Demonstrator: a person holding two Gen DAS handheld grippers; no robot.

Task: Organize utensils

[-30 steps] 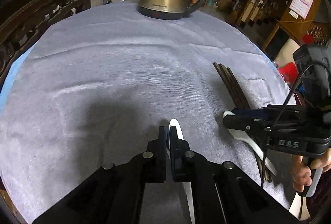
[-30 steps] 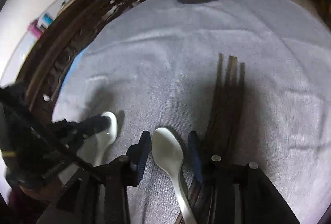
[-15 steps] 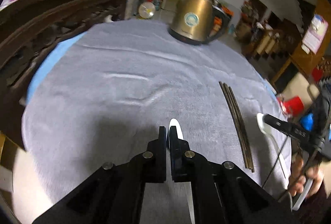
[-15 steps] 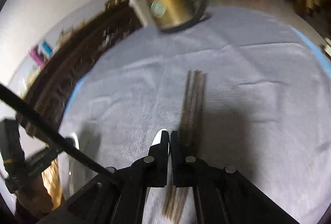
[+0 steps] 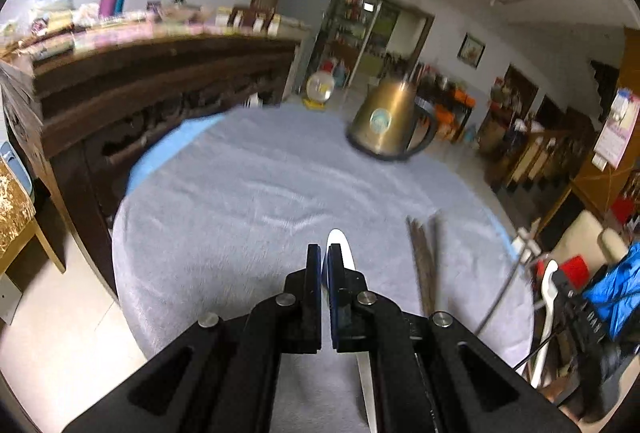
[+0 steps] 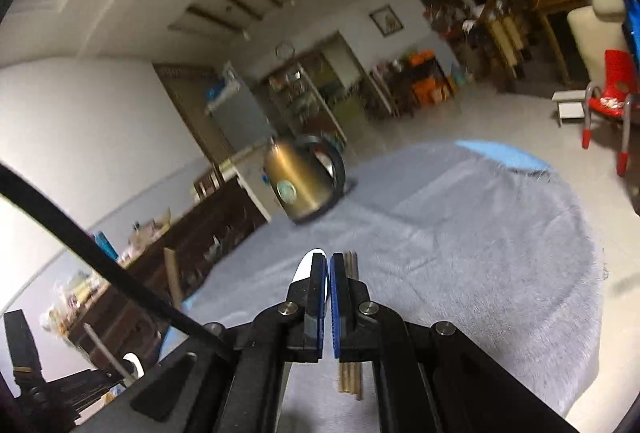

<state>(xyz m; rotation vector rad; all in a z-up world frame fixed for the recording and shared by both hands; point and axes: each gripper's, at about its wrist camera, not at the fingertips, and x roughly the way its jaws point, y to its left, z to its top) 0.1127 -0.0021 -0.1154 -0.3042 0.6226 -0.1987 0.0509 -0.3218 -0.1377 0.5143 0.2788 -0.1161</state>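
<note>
My left gripper [image 5: 324,253] is shut on a white spoon [image 5: 339,245]; its bowl sticks out past the fingertips and its handle runs back under the jaws. My right gripper [image 6: 328,261] is shut on a second white spoon [image 6: 306,267], whose bowl shows left of the fingertips. Both are held well above the round table's grey cloth [image 5: 240,201]. Several dark chopsticks [image 5: 424,265] lie side by side on the cloth right of my left gripper; they also show under my right gripper [image 6: 350,381]. The right gripper appears at the left wrist view's right edge [image 5: 554,275].
A brass electric kettle [image 5: 386,123] stands at the table's far side, also in the right wrist view [image 6: 302,183]. A dark carved wooden cabinet [image 5: 140,93] lines the left. A red chair [image 6: 608,93] and tiled floor lie to the right.
Both grippers have risen and pulled back from the cloth, each carrying its spoon. The right gripper closed on its spoon a second ago. The chopsticks stay put.
</note>
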